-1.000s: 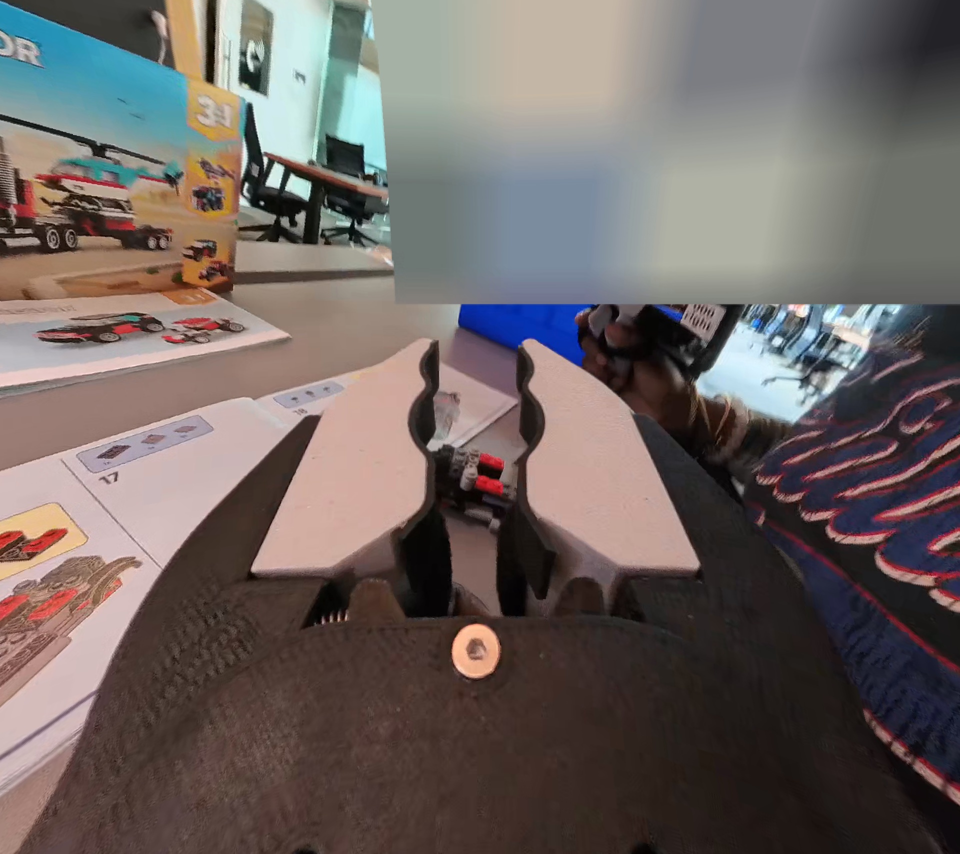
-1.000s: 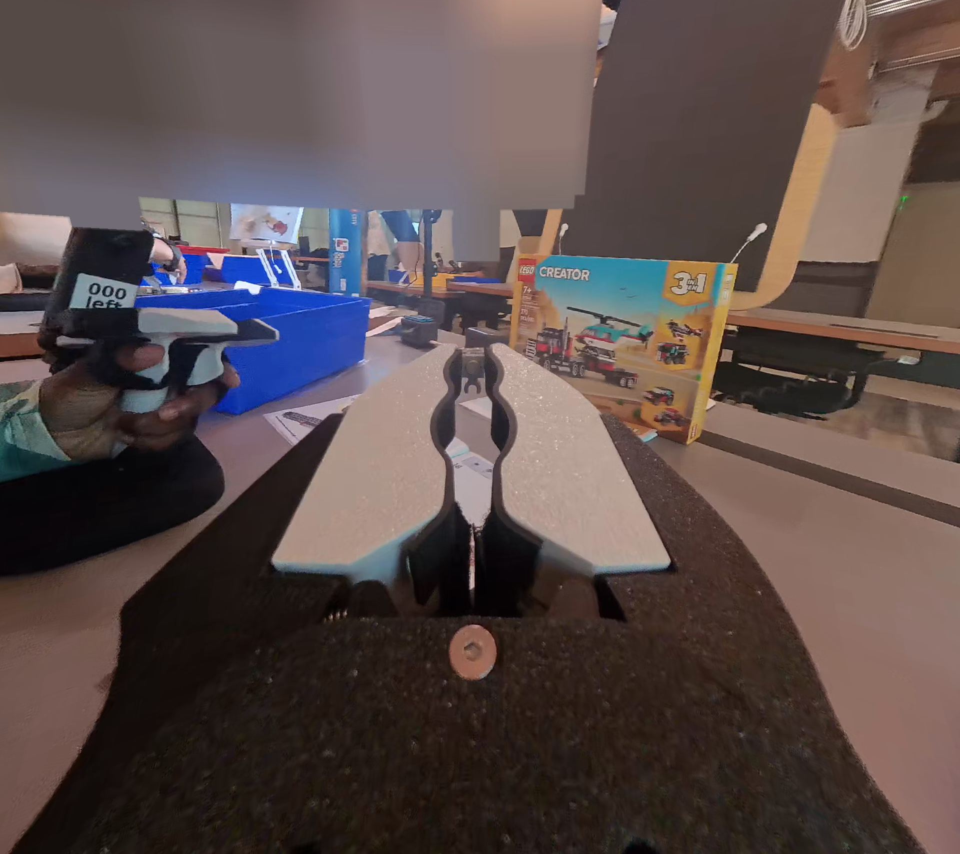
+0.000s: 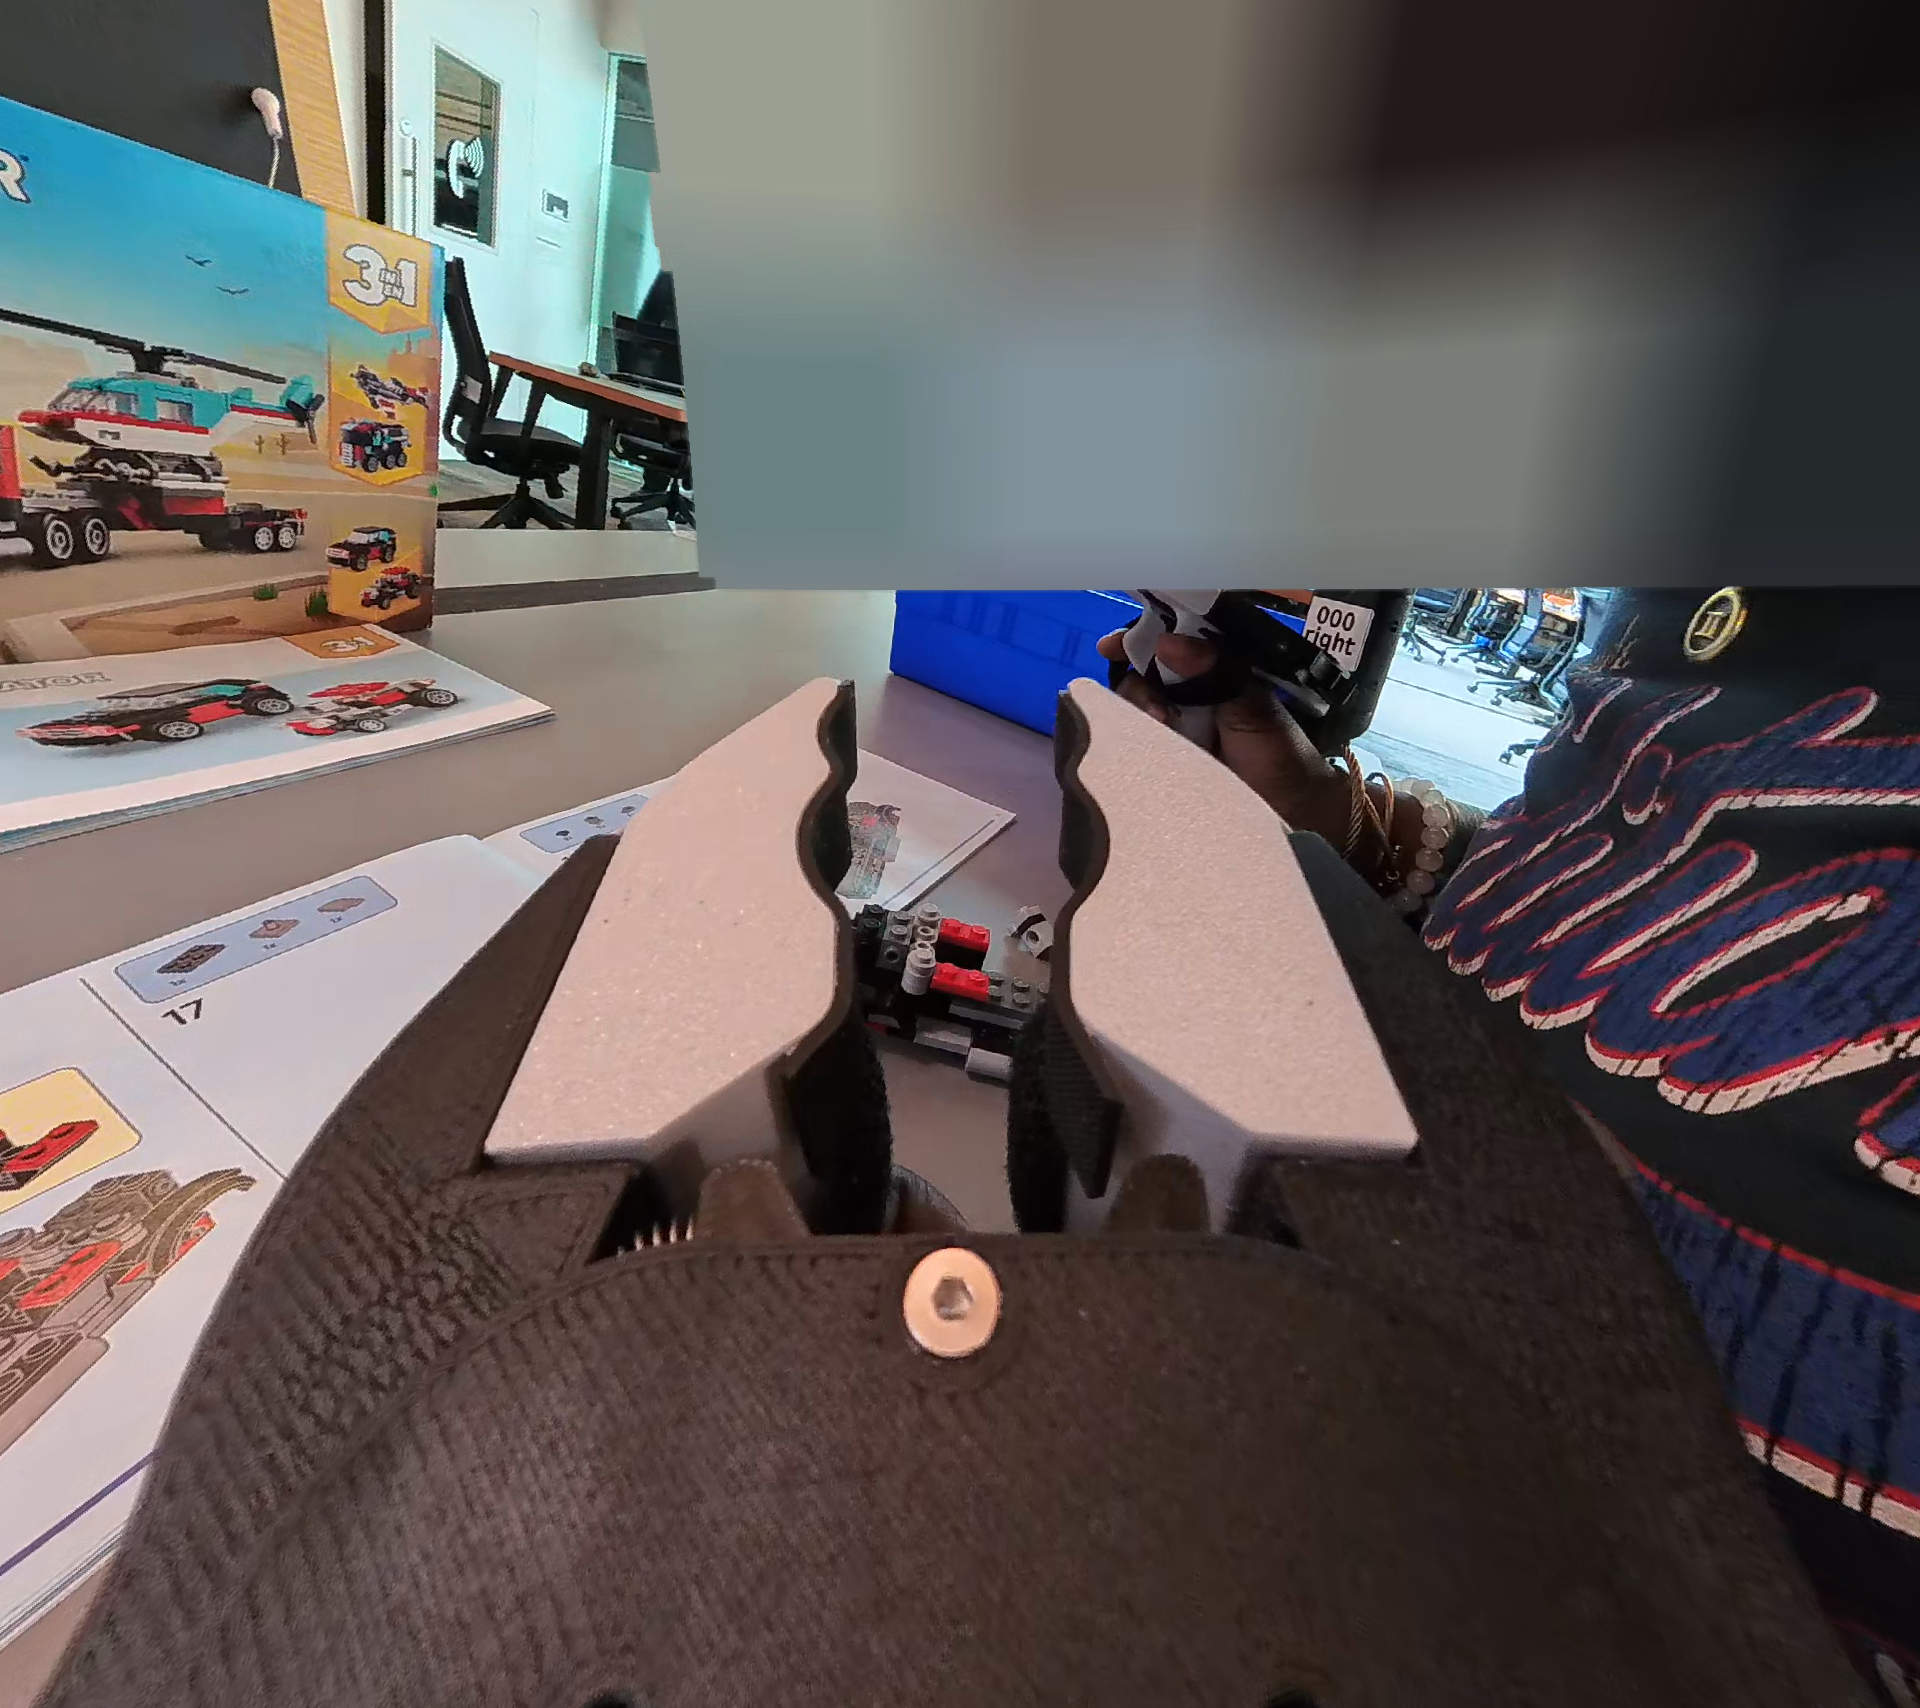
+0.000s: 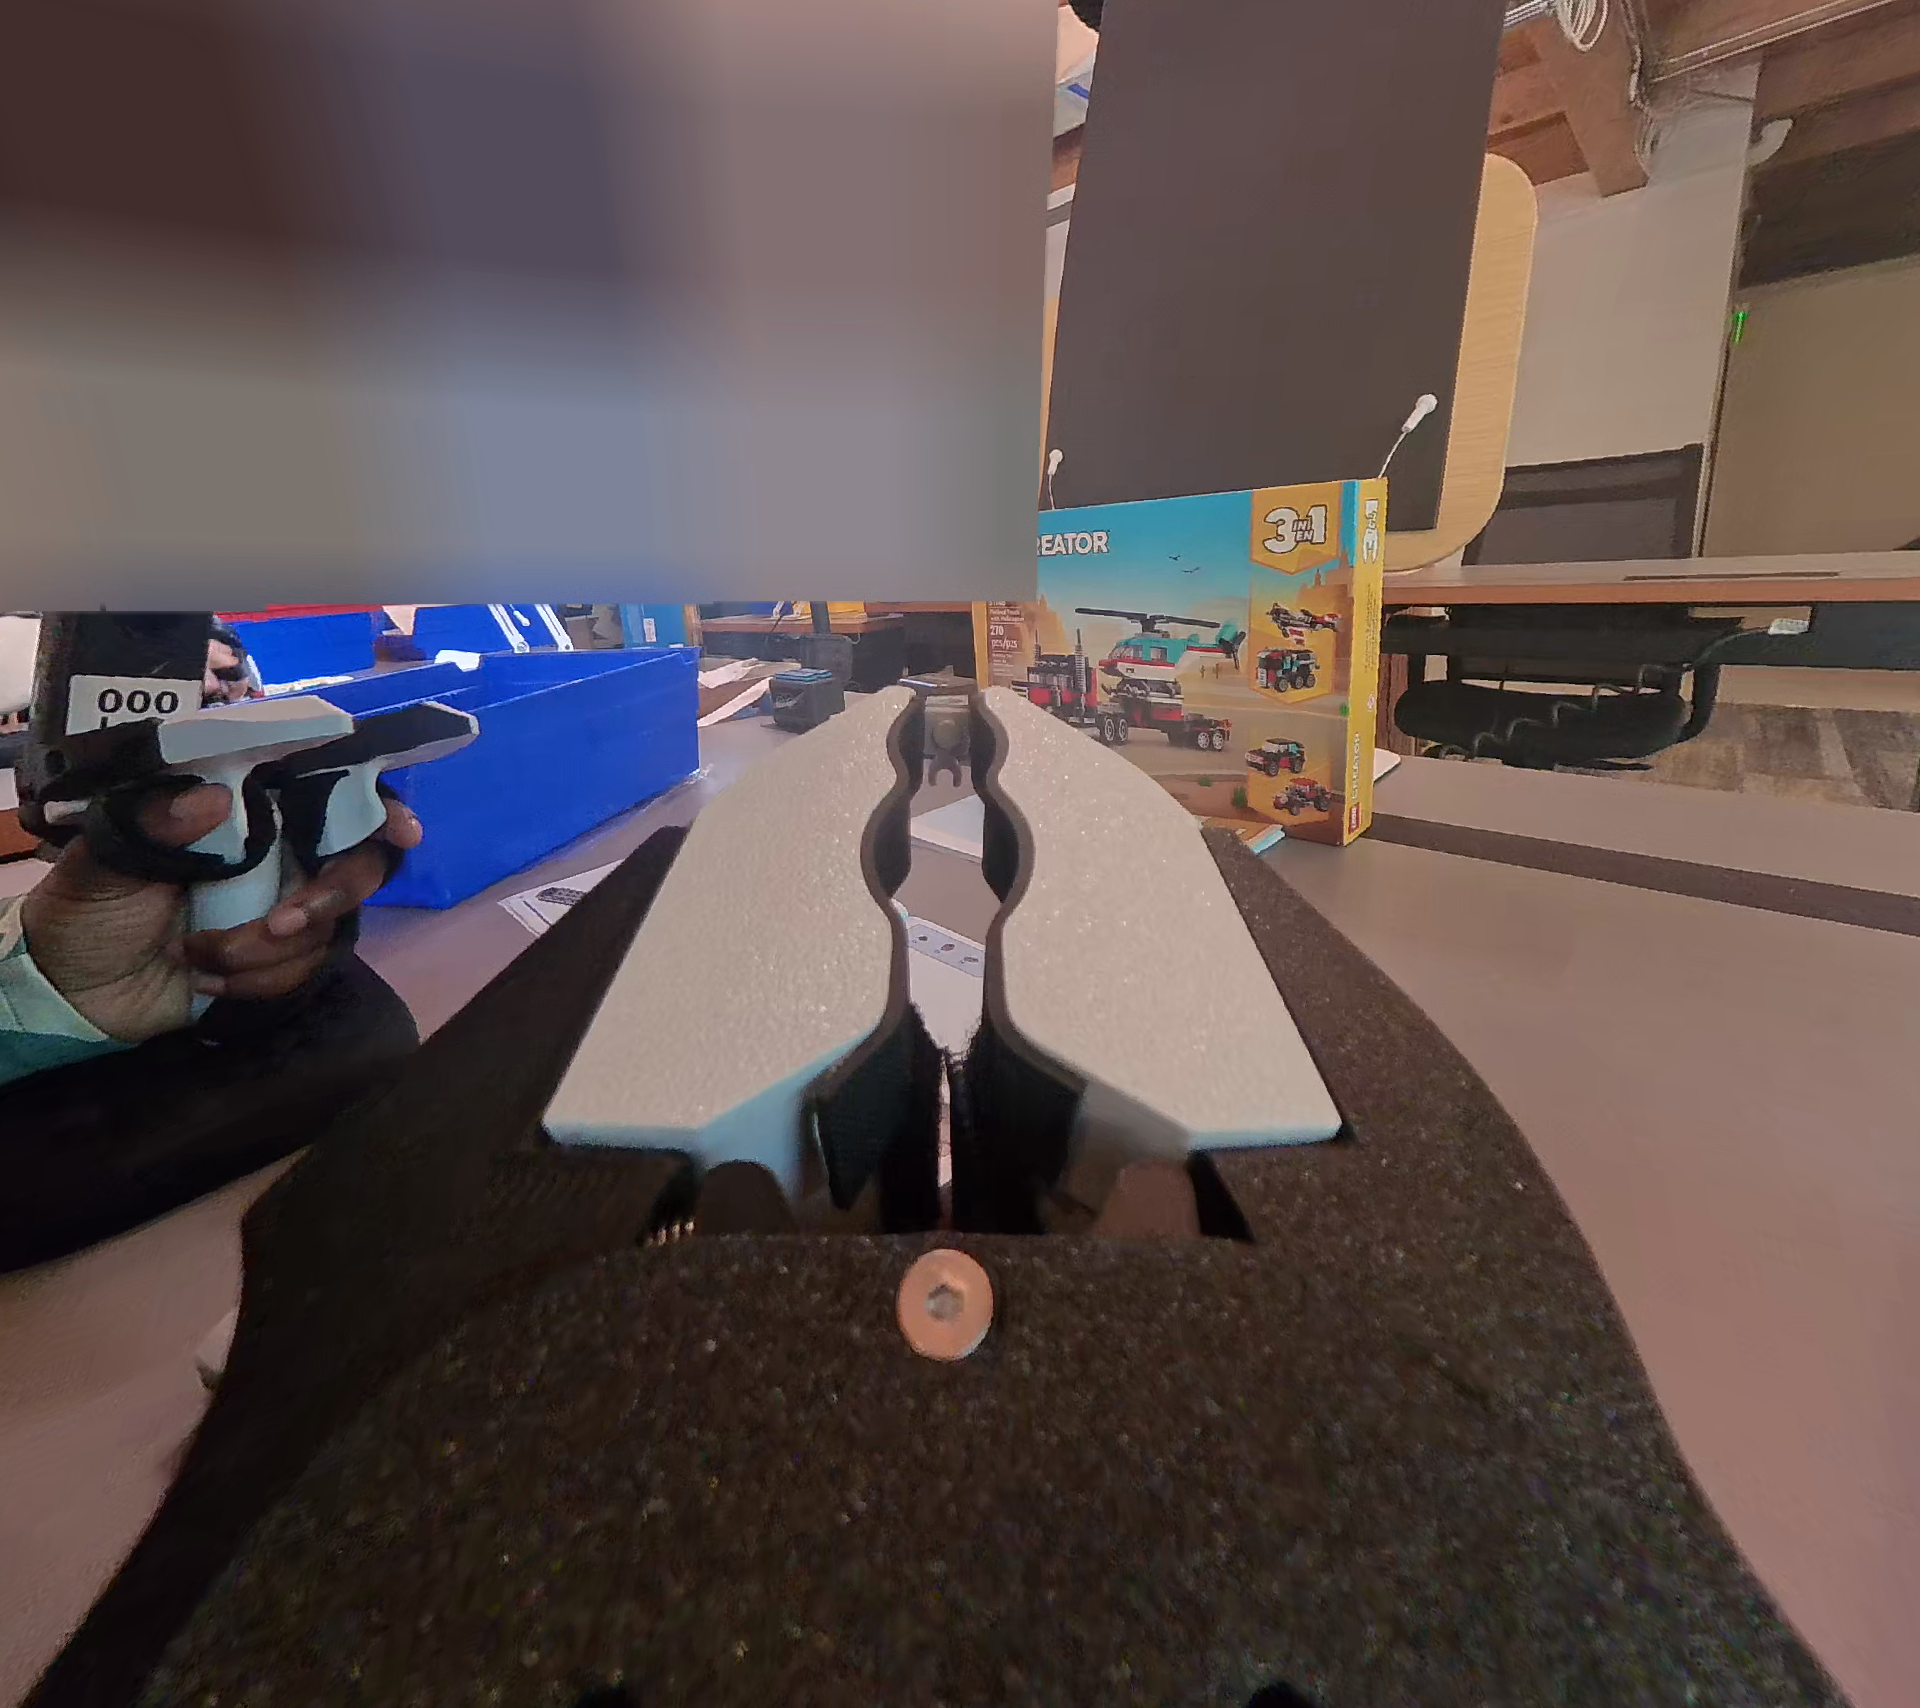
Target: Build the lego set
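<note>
Lego build (image 3: 940,972), partly assembled in black, grey and red, sits on the grey table (image 3: 644,682) straight ahead of the left gripper (image 3: 954,723), whose fingers stand apart with nothing between them. Its lower half is hidden behind the finger bases. Right gripper (image 4: 943,708) is closed on a small grey piece (image 4: 943,733) at its tips; probably a clip part, too small to be sure. Open instruction booklet (image 3: 239,983) lies left of the build, cut off by the frame edge; a second booklet (image 3: 239,713) lies near the set box (image 4: 1205,661), which stands upright farther back. Blue bin (image 4: 540,754) is on the table beyond the booklets. Office chairs (image 3: 488,432) and a desk (image 3: 592,380) in the room behind. Dark panel (image 4: 1278,204) rises behind the box. Loose sheet (image 3: 925,827) past the build, print unclear.
</note>
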`<state>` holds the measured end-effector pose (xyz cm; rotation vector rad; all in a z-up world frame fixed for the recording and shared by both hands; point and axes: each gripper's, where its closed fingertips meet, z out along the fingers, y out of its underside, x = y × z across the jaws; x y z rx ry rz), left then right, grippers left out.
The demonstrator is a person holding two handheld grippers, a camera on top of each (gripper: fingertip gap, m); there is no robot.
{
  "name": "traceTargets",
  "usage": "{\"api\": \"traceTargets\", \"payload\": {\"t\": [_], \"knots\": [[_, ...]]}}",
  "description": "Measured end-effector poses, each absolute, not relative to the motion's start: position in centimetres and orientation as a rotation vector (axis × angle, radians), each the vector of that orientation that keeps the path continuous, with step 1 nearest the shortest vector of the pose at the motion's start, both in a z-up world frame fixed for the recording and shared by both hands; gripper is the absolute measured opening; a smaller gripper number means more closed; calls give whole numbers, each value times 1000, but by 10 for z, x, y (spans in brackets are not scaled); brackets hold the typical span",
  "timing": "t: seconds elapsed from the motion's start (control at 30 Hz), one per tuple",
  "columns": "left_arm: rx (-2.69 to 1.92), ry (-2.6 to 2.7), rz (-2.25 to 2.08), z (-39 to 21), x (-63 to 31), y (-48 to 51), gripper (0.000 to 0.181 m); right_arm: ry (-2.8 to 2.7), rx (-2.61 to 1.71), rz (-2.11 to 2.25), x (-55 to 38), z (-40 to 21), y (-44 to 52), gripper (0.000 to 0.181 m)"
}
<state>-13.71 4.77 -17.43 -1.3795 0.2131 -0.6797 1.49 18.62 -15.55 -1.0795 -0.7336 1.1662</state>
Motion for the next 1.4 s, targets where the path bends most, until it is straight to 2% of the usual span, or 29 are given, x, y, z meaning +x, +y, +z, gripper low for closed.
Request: {"api": "traceTargets", "payload": {"t": [1.4], "knots": [[-1431,275,-609,-180,-128,50,38,-923,-993,1117,0,-157,160,8]]}}
